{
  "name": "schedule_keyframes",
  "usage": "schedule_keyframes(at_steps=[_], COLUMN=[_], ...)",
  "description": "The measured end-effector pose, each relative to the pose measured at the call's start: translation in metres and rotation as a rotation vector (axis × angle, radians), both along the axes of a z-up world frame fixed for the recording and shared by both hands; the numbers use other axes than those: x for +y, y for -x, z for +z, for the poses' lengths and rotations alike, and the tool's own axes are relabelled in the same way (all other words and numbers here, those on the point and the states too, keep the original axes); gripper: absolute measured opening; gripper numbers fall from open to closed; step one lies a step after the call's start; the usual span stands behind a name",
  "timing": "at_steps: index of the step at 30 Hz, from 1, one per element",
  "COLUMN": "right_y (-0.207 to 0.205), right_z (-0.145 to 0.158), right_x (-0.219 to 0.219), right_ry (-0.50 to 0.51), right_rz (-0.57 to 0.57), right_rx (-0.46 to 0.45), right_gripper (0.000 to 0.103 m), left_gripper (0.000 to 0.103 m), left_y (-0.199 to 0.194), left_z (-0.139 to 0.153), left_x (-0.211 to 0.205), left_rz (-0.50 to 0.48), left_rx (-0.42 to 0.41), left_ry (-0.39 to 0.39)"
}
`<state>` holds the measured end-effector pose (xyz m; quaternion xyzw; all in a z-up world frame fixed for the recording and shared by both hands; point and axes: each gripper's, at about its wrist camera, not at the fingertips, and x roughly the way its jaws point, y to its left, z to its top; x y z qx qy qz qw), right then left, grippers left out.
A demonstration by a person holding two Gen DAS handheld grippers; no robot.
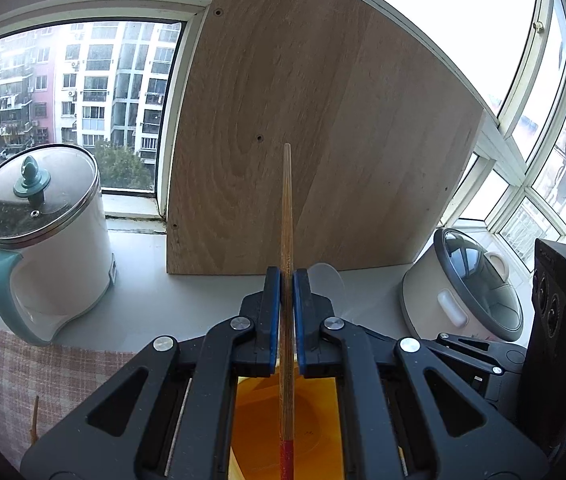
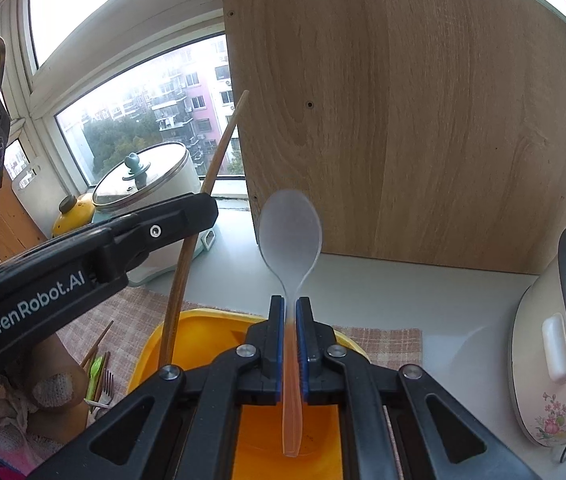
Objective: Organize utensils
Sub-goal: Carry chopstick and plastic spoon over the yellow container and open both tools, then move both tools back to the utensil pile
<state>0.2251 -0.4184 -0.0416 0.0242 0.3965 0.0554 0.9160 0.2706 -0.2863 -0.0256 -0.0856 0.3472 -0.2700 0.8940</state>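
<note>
1. A matt wooden chopstick (image 1: 286, 240) is sitting between the left tongs' (image 1: 287, 280) blue pads.
2. A frosted plastic spoon (image 2: 291, 236) is showing beyond the right tongs (image 2: 290, 312).
3. A glossy yellow plastic bin (image 2: 187, 320) is lying below them.
4. A grainy wood board (image 2: 423, 120) is standing beyond.

Wooden chopstick (image 1: 286, 264) and translucent spoon (image 2: 291, 236) stand upright over yellow bin (image 2: 203, 320).

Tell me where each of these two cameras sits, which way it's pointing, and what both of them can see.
Left wrist: rides the left tongs, facing the wood panel and window; its shut fingers clamp an upright chopstick over the yellow bin.
Right wrist: rides the right tongs, facing the same panel; its fingers clamp a translucent spoon. The left tongs cross its left side.
Shared: panel, bin, chopstick, white lidded kettle, rice cooker.
</note>
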Motion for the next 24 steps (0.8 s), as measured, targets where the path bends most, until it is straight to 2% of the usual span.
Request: schedule_keyframes(at_steps=[2, 13, 15, 17, 24], right_y=[0.002, 0.019, 0.023, 0.028, 0.049], right_z=[0.0, 0.004, 0.005, 0.008, 0.022], right_x=[-0.001, -0.004, -0.004, -0.003, 0.004], right_ry=[0.0, -0.002, -0.001, 0.004, 0.022], right_rz=[-0.004, -0.019, -0.024, -0.028, -0.065], right_rx=[-0.004, -0.019, -0.023, -0.032, -0.066], right_gripper=[0.027, 0.037, 0.041, 0.05, 0.063], left_gripper=[0.005, 0.005, 0.005, 0.005, 0.005], left_y=[0.001, 0.016, 0.019, 0.024, 0.044], left_z=[0.0, 0.003, 0.005, 0.006, 0.018], left_x=[0.001, 0.008, 0.009, 0.011, 0.024], left_rz=[-0.001, -0.022, -0.023, -0.031, -0.062], left_rx=[0.005, 0.012, 0.011, 0.01, -0.008], left_ry=[-0.002, -0.009, -0.009, -0.011, -0.02])
